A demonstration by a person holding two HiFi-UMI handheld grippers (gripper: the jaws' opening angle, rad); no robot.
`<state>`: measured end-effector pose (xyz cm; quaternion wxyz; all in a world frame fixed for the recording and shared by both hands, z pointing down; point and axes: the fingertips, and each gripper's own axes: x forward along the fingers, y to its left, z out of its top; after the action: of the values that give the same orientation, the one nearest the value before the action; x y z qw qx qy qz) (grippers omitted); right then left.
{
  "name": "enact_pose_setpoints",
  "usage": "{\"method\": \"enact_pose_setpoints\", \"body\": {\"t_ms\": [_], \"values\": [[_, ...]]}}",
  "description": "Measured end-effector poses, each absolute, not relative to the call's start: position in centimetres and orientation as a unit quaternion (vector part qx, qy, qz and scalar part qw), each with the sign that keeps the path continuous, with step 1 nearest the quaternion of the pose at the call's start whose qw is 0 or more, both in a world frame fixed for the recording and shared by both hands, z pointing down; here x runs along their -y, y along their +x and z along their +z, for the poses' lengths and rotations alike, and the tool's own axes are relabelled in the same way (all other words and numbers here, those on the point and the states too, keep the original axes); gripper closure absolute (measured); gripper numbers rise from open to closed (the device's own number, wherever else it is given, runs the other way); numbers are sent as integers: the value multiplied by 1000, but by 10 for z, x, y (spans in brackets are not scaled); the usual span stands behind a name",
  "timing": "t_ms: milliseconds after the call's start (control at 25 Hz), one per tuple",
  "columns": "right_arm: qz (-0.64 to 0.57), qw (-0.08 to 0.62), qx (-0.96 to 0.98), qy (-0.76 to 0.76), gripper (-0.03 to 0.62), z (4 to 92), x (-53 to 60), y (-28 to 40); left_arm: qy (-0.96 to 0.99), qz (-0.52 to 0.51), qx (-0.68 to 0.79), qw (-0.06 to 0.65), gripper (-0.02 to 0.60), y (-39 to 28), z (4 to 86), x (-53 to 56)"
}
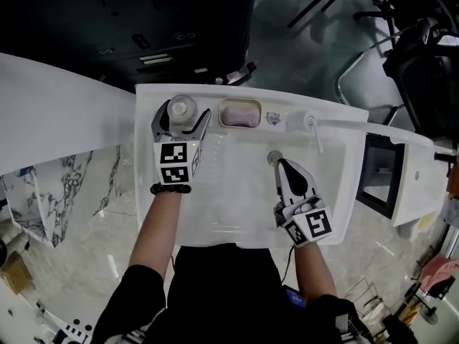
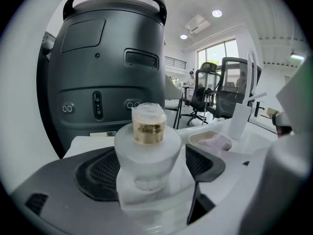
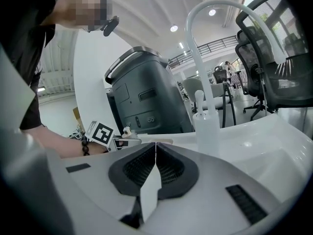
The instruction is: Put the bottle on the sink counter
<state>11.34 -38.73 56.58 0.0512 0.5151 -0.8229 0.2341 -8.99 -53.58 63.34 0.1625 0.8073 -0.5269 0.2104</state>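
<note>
1. Left gripper (image 1: 181, 120): jaws spread, flanking but not gripping the bottle (image 2: 147, 153), which stands upright on the sink counter (image 1: 145, 95), back left corner.
2. Right gripper (image 1: 282, 165): jaws pressed together, empty, over the basin (image 1: 237, 192).

In the head view, only the top of the bottle (image 1: 181, 106) is shown at upper left, its body being hidden between the jaws of the left gripper (image 1: 182, 120). In the left gripper view its base is blurred at the lower edge. The sink's (image 1: 337, 192) near rim is covered by the torso (image 1: 222, 285) at lower centre. The pink thing (image 1: 240, 117) in the dish (image 1: 222, 113) cannot be identified.
</note>
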Motion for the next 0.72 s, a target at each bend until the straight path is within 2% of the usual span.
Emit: {"method": "enact_pose_setpoints", "body": {"t_ms": [280, 440, 480, 520, 600, 720], "values": [[222, 36, 834, 504, 563, 551, 376, 122, 795, 208, 546, 163, 166, -96, 621, 496], [234, -3, 831, 504, 563, 531, 370, 134, 793, 189, 551, 180, 170, -93, 606, 461], [235, -8, 831, 504, 563, 526, 367, 137, 794, 186, 549, 186, 188, -88, 602, 449], [233, -9, 833, 502, 563, 522, 363, 141, 794, 184, 547, 191, 236, -84, 598, 436], [225, -8, 840, 493, 563, 515, 357, 146, 795, 177, 547, 194, 275, -77, 588, 416], [210, -23, 855, 474, 563, 506, 362, 145, 793, 167, 563, 164, 346, -80, 563, 402]]}}
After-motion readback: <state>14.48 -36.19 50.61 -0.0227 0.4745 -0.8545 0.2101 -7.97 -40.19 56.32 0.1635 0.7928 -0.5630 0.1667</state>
